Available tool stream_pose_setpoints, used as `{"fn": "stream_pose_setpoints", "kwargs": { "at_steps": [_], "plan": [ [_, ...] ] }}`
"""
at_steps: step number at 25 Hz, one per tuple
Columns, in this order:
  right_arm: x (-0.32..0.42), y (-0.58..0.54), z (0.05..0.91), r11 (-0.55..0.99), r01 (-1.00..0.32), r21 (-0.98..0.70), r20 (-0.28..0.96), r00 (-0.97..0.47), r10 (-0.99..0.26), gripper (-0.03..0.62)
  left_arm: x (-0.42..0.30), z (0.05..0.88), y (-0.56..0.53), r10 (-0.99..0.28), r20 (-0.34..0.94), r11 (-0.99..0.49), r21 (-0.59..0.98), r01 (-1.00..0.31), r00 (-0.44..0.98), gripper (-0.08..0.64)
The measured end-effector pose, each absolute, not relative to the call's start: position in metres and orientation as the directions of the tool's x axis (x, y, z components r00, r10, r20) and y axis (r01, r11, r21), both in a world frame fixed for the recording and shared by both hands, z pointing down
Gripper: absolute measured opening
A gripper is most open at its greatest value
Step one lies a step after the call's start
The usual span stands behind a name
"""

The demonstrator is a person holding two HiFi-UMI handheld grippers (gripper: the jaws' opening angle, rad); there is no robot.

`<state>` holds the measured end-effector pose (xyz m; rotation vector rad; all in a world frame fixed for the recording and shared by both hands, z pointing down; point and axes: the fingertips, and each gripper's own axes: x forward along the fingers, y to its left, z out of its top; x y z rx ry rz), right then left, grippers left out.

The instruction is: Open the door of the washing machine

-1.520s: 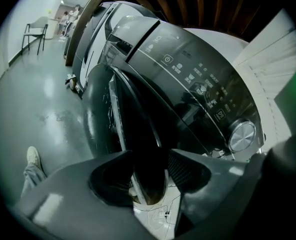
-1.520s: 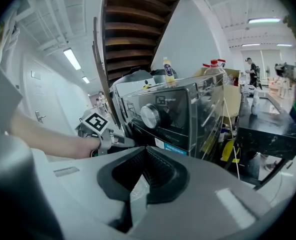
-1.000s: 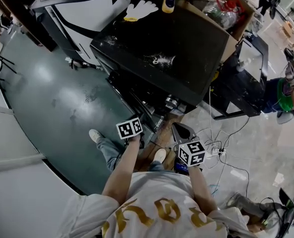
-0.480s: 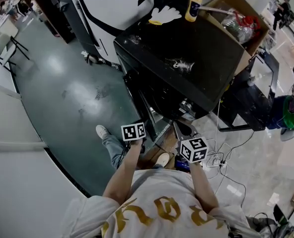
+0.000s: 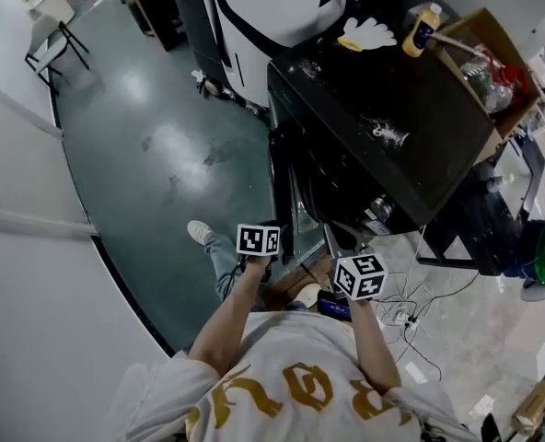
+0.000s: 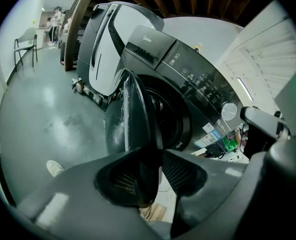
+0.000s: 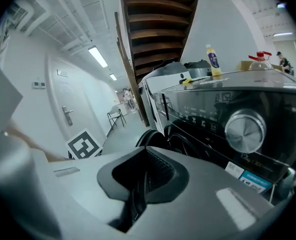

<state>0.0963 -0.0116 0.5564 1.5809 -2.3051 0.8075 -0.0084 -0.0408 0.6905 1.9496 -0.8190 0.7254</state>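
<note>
Door (image 6: 130,109) swung wider in left gripper (image 6: 149,174)

The left gripper is clamped on the door's rim, which stands further out from the washing machine (image 6: 188,79) than 1 second ago. The right gripper (image 7: 138,186), closed and empty, hovers near the dial (image 7: 244,130).

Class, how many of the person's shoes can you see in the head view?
2. One shoe stands on the green floor; the other shoe shows low between the person's arms, partly hidden.
</note>
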Motion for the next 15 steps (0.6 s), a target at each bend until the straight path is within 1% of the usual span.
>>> {"fn": "stream_pose_setpoints", "kwargs": {
  "at_steps": [7, 15],
  "plan": [
    [0.074, -0.025, 0.554, 0.304, -0.907, -0.293, 0.478, -0.414, -0.775, 0.023, -0.054, 0.691, -0.042, -0.306, 0.757, -0.401, 0.447, -0.799, 0.577, 0.132],
    [0.051, -0.031, 0.563, 0.342, -0.888, -0.307, 0.491, -0.456, -0.743, 0.023, -0.107, 0.685, -0.054, -0.368, 0.786, -0.415, 0.339, -0.844, 0.496, 0.126]
  ]
}}
